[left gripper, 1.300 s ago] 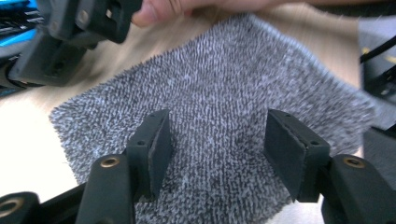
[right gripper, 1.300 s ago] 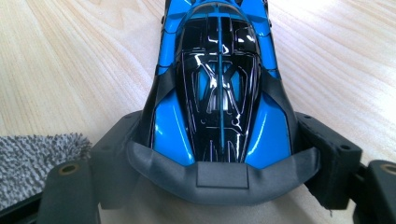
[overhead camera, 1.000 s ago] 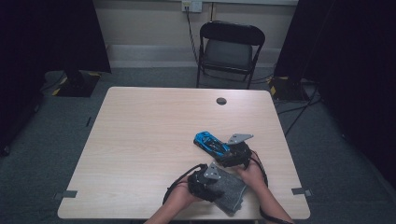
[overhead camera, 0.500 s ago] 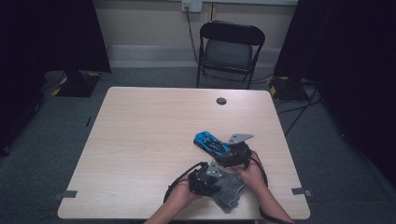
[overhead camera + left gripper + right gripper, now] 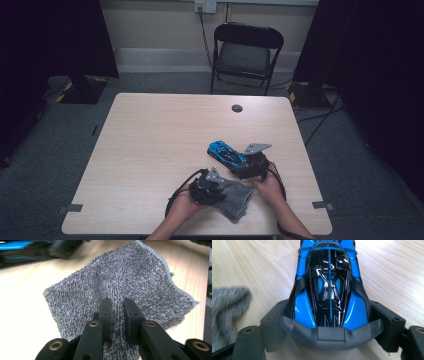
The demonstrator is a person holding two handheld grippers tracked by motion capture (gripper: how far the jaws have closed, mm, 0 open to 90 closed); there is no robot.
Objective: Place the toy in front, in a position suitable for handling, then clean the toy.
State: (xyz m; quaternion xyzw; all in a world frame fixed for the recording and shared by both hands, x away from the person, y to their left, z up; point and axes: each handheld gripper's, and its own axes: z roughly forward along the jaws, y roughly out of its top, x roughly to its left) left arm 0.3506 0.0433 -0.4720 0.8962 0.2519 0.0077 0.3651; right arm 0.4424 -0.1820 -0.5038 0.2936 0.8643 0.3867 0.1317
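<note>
Closing since earlier, left tongs (image 5: 117, 312) pinching grey cloth (image 5: 130, 277), lifted slightly

Grey cloth (image 5: 120, 282) looks rough and nubbly. Blue car (image 5: 329, 285) shines glossy, plastic-looking. Table (image 5: 150, 140) is smooth pale wood grain.

From above our side of the table (image 5: 150, 150) we look forward and down, far enough to take in the whole top and a chair (image 5: 245, 55) beyond. A second camera rides our left gripper (image 5: 116, 315), pressed close over a grey cloth (image 5: 130, 277). A third rides our right gripper (image 5: 329, 322), close along a blue toy car (image 5: 328, 287). Cloth and car appear in all three views.
</note>
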